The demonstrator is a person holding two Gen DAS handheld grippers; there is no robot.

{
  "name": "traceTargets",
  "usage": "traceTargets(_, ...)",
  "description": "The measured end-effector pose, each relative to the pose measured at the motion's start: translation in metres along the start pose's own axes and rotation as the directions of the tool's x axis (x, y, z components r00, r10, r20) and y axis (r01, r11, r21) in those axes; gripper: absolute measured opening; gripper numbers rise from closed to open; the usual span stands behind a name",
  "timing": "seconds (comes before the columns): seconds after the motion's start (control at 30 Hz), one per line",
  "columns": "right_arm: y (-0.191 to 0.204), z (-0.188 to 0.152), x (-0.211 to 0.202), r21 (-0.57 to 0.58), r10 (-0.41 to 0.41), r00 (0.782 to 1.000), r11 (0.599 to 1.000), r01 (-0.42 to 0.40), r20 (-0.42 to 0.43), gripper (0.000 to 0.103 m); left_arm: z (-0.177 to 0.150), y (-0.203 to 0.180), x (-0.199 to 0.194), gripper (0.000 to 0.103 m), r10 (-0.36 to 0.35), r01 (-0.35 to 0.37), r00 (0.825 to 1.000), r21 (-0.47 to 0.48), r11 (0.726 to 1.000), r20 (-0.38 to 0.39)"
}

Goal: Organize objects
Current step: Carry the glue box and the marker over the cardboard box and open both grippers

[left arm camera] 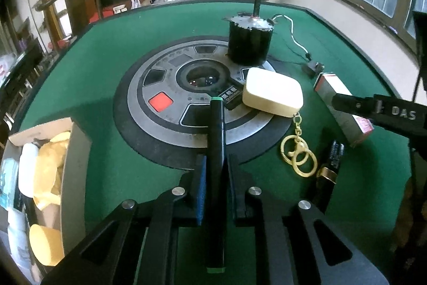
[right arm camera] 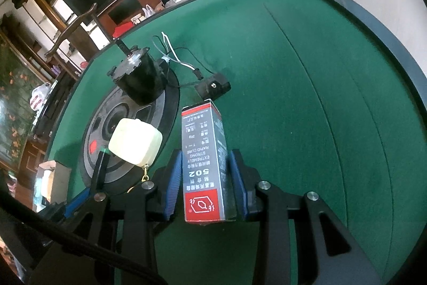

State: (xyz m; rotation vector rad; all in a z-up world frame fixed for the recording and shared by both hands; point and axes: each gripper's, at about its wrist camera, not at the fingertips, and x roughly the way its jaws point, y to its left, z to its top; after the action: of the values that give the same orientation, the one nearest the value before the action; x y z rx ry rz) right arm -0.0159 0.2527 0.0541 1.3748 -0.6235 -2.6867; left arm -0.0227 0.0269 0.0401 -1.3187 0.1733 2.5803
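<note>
My left gripper (left arm camera: 216, 170) is shut on a black marker with green ends (left arm camera: 216, 140), which points forward over the round grey panel (left arm camera: 165, 135) of the green table. My right gripper (right arm camera: 205, 178) has its jaws around a grey and red 502 glue box (right arm camera: 203, 164) lying on the felt; the blue pads (right arm camera: 172, 183) sit close to its sides. The same box shows in the left wrist view (left arm camera: 339, 100) under the right gripper's finger (left arm camera: 373, 108). A cream case (left arm camera: 272, 91) with a gold keyring (left arm camera: 299, 154) lies by the panel.
A black motor (left arm camera: 249, 40) with wires and a small black plug (right arm camera: 213, 86) stands at the back. A black battery (left arm camera: 332, 159) lies near the keyring. An open cardboard box (left arm camera: 40, 178) with several items sits at the left table edge.
</note>
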Motion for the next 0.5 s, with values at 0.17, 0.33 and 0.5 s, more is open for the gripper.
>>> traceTargets(0.17,0.004,0.001,0.001,-0.034,-0.015,1.0,0.999,0.015,0.004,0.038,-0.005,-0.001,-0.026,0.012,-0.04,0.041,0.998,-0.005,0.999,0.041)
traceTargets(0.33,0.017,0.001,0.004,-0.114,-0.062,0.998,0.991,0.064,0.024,0.047,-0.015,0.006,-0.061,0.012,-0.075,0.078,0.994,-0.028,0.997,0.085)
traceTargets(0.5,0.023,-0.002,0.005,-0.157,-0.109,0.994,0.982,0.109,0.011,0.024,-0.032,0.029,-0.098,0.012,-0.075,0.086,0.987,-0.078,0.993,0.139)
